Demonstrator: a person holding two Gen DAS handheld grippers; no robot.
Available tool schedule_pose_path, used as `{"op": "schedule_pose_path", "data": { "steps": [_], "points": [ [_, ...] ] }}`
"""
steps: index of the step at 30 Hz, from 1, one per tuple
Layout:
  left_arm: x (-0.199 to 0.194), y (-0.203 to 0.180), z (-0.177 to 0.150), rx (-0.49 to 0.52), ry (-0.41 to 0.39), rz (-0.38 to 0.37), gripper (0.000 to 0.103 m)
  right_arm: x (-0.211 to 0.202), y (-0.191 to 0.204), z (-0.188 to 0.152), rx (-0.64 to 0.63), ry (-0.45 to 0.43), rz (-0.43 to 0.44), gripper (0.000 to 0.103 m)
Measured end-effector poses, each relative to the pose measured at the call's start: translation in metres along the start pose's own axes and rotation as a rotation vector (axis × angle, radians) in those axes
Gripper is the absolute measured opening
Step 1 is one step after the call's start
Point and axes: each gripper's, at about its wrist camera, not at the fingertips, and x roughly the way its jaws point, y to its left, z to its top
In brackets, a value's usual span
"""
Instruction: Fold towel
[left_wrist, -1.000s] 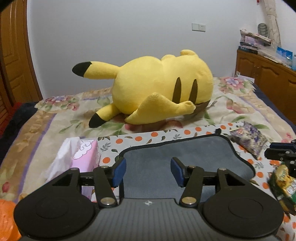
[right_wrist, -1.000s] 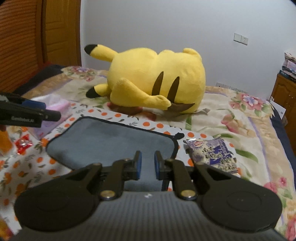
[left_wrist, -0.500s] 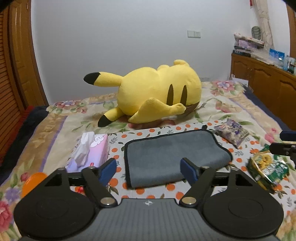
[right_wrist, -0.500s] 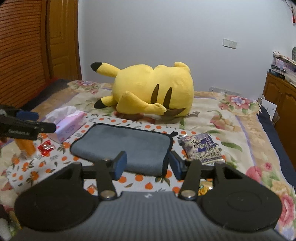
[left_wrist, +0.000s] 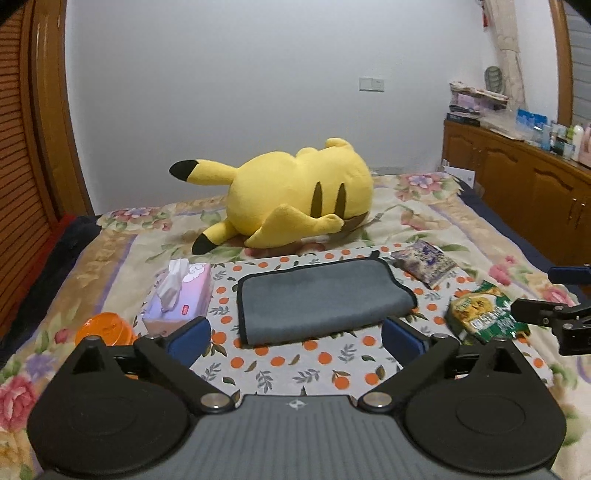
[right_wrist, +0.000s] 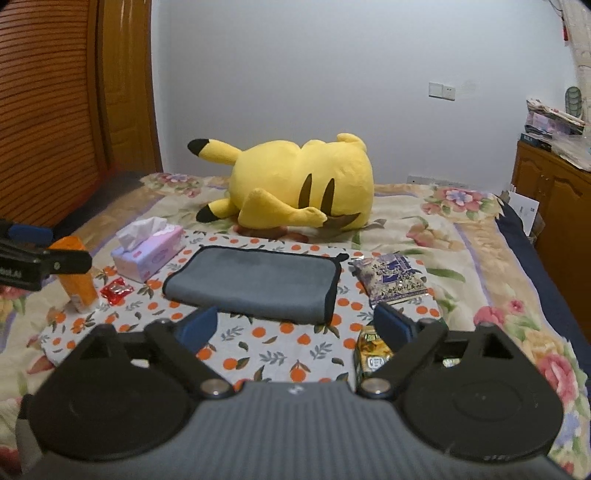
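A grey towel (left_wrist: 321, 299) with a black edge lies folded into a flat rectangle on an orange-dotted cloth (left_wrist: 295, 365) on the bed; it also shows in the right wrist view (right_wrist: 255, 284). My left gripper (left_wrist: 295, 338) is open and empty, held back from the towel's near edge. My right gripper (right_wrist: 293, 326) is open and empty, also short of the towel. The right gripper's fingers show at the right edge of the left wrist view (left_wrist: 546, 314). The left gripper's finger shows at the left edge of the right wrist view (right_wrist: 44, 260).
A big yellow plush (left_wrist: 295, 199) lies behind the towel. A pink tissue box (left_wrist: 177, 295) and an orange container (left_wrist: 105, 328) are left of it. A purple snack bag (left_wrist: 424, 262) and a green packet (left_wrist: 484, 314) are right. A wooden cabinet (left_wrist: 524, 192) lines the right wall.
Both grippers have pulled back and up from the towel and opened wide. The right gripper was nearly shut a second ago. The towel lies where it was.
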Motion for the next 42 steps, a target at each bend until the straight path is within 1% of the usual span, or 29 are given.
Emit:
{"op": "schedule_pose_path", "data": {
  "steps": [3, 9, 14, 23, 29, 37, 42],
  "points": [
    [-0.016, -0.002, -0.001, 0.0, -0.022, 0.0, 0.103, -0.008, 0.001, -0.005, -0.008, -0.011, 0.0, 0.103],
    [-0.038, -0.002, -0.003, -0.01, -0.041, -0.004, 0.103, -0.023, 0.0, -0.01, 0.012, -0.029, -0.012, 0.103],
    [-0.047, -0.001, -0.007, -0.009, -0.037, 0.008, 0.103, -0.03, 0.004, -0.015, 0.004, -0.033, -0.02, 0.103],
    [-0.062, -0.002, -0.02, -0.013, -0.031, 0.002, 0.103, -0.045, 0.011, -0.026, -0.014, -0.032, -0.016, 0.103],
    [-0.067, -0.005, -0.033, -0.02, -0.017, -0.01, 0.103, -0.051, 0.016, -0.035, 0.003, -0.024, -0.003, 0.103],
    [-0.07, -0.01, -0.047, -0.018, -0.002, -0.003, 0.103, -0.056, 0.022, -0.046, 0.008, -0.02, 0.004, 0.103],
    [-0.069, -0.011, -0.056, -0.042, 0.02, -0.006, 0.103, -0.058, 0.022, -0.053, 0.014, -0.017, 0.002, 0.103]
  ]
}}
